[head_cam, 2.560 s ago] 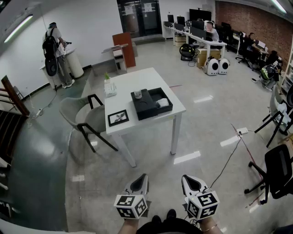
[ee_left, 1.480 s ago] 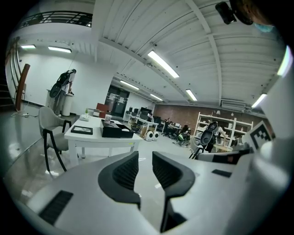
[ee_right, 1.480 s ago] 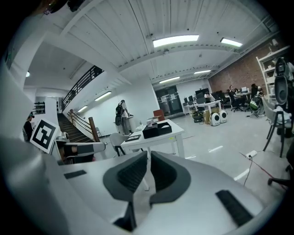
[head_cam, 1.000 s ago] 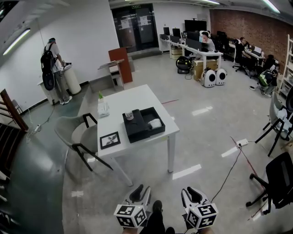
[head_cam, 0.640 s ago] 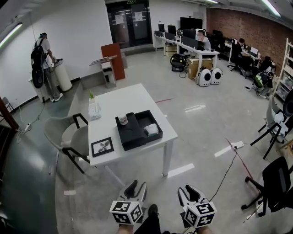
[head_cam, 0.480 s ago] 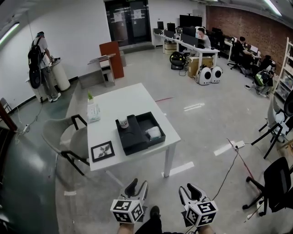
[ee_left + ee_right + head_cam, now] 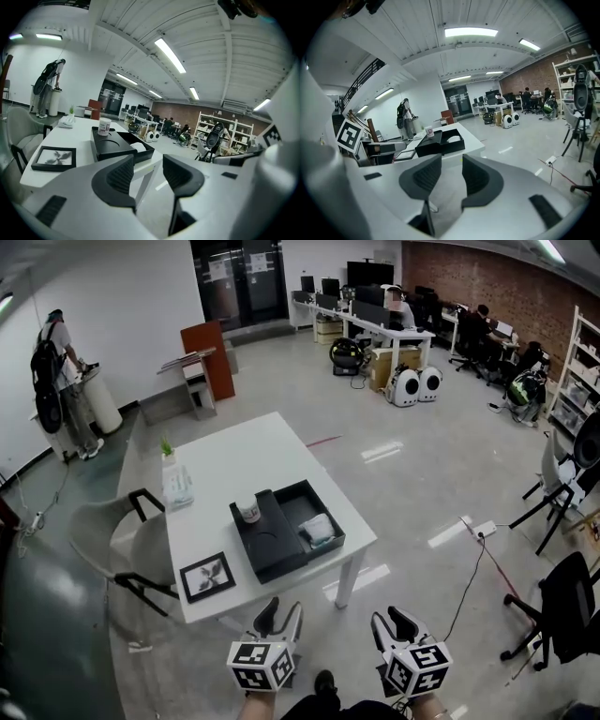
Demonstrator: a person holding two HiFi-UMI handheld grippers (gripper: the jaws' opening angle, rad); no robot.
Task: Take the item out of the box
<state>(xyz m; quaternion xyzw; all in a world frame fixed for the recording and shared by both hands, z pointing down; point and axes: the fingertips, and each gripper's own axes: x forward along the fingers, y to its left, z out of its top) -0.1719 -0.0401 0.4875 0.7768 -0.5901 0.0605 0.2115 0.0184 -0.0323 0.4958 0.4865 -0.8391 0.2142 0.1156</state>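
A black box [image 7: 315, 517] lies open on the white table [image 7: 234, 460], with its lid [image 7: 265, 545] beside it on the left. A pale wrapped item [image 7: 319, 529] rests inside the box. A white cup [image 7: 249, 512] stands on the lid. Both grippers hang well short of the table's near edge: my left gripper [image 7: 279, 616] and my right gripper [image 7: 394, 622]. Their jaws have just been opening, and nothing is between them. The left gripper [image 7: 149, 164] looks toward the box [image 7: 119, 145]. The right gripper [image 7: 451, 171] faces the box [image 7: 440, 143] too.
A framed picture [image 7: 207, 577] and a tissue pack [image 7: 175, 486] lie on the table's left part. A grey chair [image 7: 103, 540] stands at its left side. A black office chair [image 7: 572, 606] and a floor cable [image 7: 487, 554] are to the right. A person [image 7: 52, 362] stands far back left.
The table and box have come nearer in the head view and now sit just ahead of the grippers. Both grippers stay side by side in front of me.
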